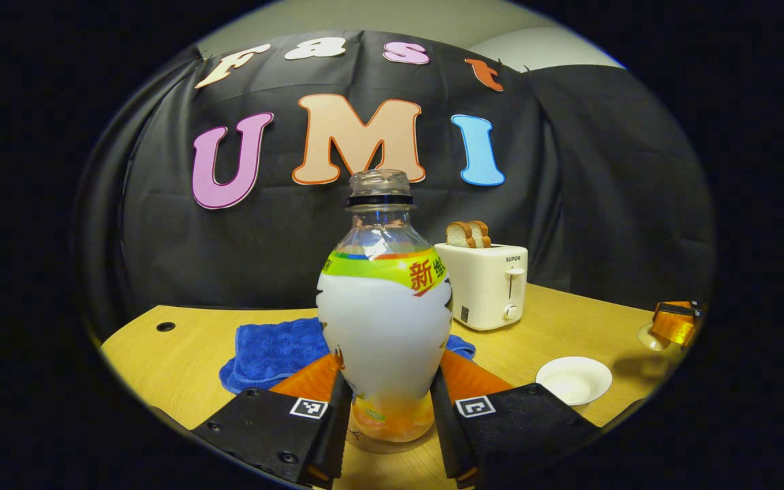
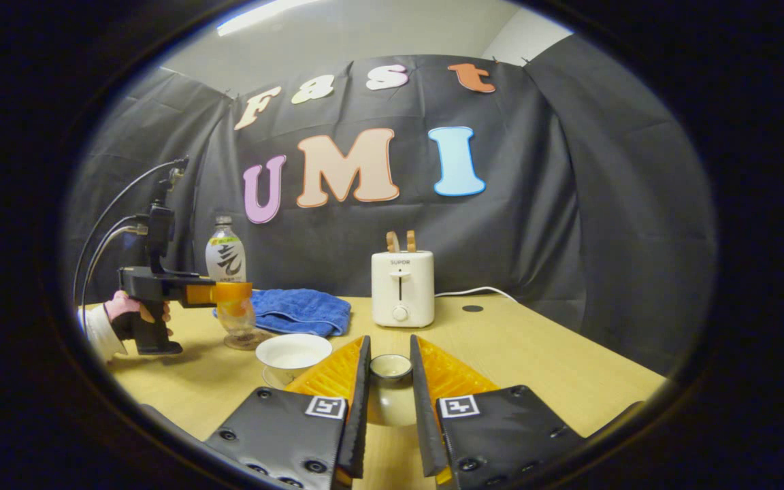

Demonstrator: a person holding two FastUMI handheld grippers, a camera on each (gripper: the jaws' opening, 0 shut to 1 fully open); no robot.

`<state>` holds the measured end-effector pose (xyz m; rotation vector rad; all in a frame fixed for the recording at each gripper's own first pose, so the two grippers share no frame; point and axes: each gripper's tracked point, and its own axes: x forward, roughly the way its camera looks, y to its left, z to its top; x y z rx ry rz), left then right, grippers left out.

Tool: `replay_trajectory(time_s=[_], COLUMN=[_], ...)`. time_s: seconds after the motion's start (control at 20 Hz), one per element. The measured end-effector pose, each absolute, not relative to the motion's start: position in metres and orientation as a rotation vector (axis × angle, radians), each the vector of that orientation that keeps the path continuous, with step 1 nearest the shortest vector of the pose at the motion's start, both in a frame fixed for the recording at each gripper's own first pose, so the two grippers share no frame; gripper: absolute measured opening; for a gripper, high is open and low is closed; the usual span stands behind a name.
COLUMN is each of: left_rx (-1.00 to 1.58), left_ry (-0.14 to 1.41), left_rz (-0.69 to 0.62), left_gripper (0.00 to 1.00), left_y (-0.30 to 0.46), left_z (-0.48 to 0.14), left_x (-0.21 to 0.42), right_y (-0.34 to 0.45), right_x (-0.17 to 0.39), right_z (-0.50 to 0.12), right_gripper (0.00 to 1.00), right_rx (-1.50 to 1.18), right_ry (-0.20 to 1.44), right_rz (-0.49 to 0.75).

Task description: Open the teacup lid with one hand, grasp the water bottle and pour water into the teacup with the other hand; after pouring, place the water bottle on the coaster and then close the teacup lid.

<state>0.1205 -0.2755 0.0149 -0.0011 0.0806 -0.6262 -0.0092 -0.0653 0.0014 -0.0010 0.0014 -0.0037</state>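
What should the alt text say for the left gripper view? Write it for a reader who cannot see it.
The left gripper grips an uncapped water bottle standing on a wooden table. Behind it lie a blue towel and a white toaster holding bread; a white teacup sits to the right.

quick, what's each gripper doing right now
Left gripper: shut on the water bottle, which stands on the coaster.
Right gripper: shut on the teacup lid.

We are seeing the toaster [image 2: 402, 288] standing behind the teacup [image 2: 292, 355] (towel [image 2: 302, 310] lying leftward) on the table [image 2: 535, 361].
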Motion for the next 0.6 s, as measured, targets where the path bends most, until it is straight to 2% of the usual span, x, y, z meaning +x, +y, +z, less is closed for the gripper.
replay_trajectory(time_s=[0.6], left_rx=[0.007], left_ry=[0.121], left_rz=[-0.615], left_gripper=[0.61], left_y=[-0.275], left_z=[-0.009], left_x=[0.126], right_y=[-0.065], right_x=[-0.009], right_z=[0.001], right_gripper=[0.35], right_rx=[-0.001], right_ry=[0.002], right_rz=[-0.001])
